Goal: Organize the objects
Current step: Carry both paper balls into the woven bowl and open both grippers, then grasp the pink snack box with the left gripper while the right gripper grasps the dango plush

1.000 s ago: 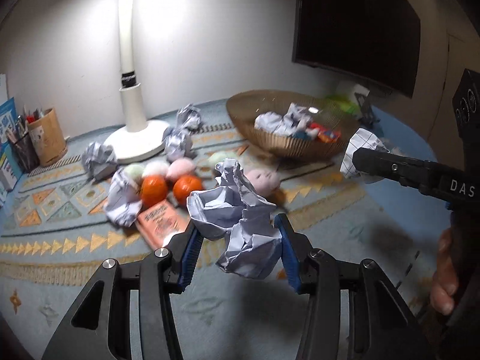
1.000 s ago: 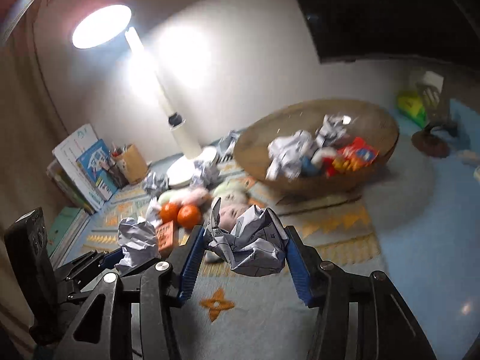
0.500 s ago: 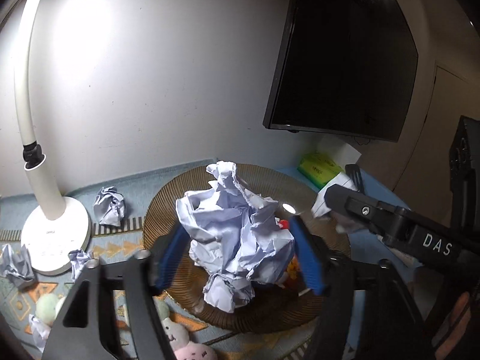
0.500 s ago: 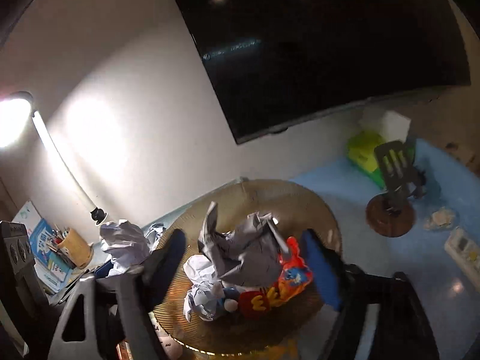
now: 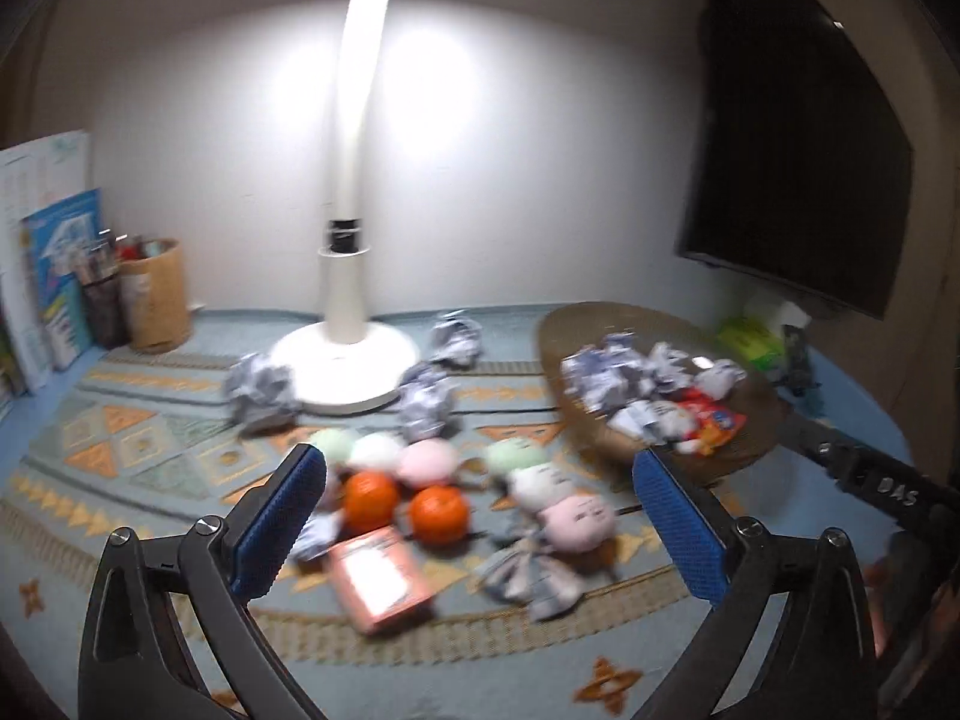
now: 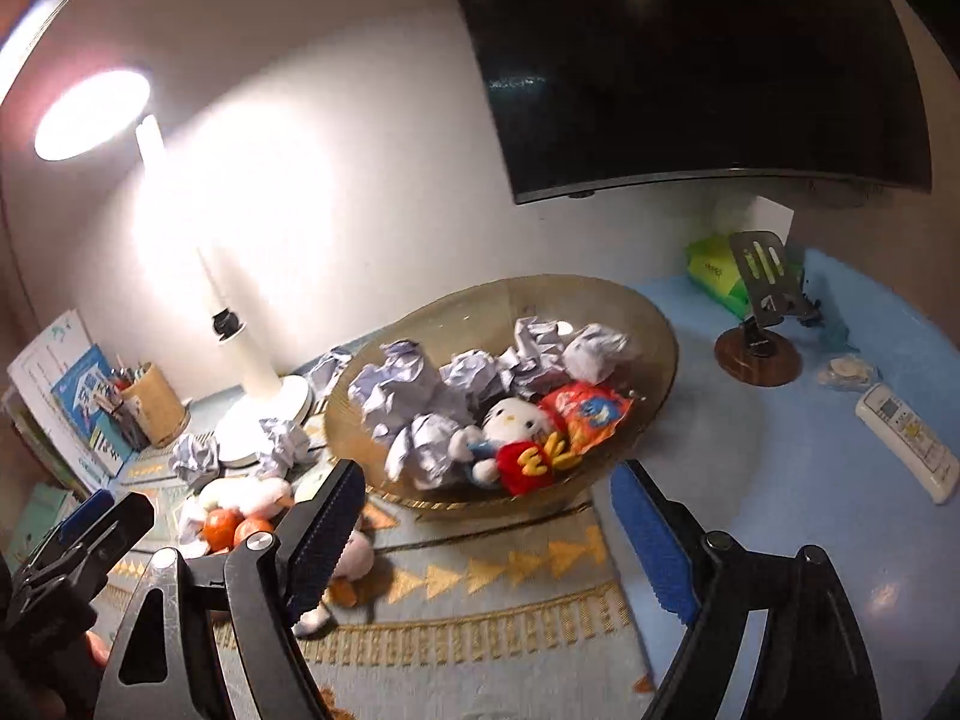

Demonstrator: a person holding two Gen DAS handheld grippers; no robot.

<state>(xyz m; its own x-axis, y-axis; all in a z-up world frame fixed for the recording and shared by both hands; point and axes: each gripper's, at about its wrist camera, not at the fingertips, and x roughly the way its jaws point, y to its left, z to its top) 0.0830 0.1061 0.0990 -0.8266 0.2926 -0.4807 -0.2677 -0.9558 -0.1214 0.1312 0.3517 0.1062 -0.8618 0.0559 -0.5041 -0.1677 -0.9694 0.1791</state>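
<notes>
In the left wrist view my left gripper (image 5: 475, 456) hangs over the patterned rug, its jaws opening wide with nothing between them. Beyond it lie two oranges (image 5: 372, 498), several plush toys (image 5: 576, 519), an orange box (image 5: 381, 579) and loose crumpled paper balls (image 5: 258, 387). My right gripper (image 6: 487, 471) faces the woven basket (image 6: 654, 324); its jaws are closing slightly and hold nothing. The basket holds several paper balls (image 6: 396, 384), a white cat plush (image 6: 510, 420) and a snack packet (image 6: 591, 411).
A white lamp (image 5: 345, 354) stands at the back of the rug, with a pen cup (image 5: 153, 294) and books (image 5: 54, 252) at the left. Right of the basket are a phone stand (image 6: 759, 324), a remote (image 6: 906, 441) and a green tissue pack (image 6: 714, 270). A dark screen (image 6: 690, 60) hangs on the wall.
Both grippers carried crumpled paper over the basket, opened and let it go. They have pulled back empty; the left view has swung back to the rug.
</notes>
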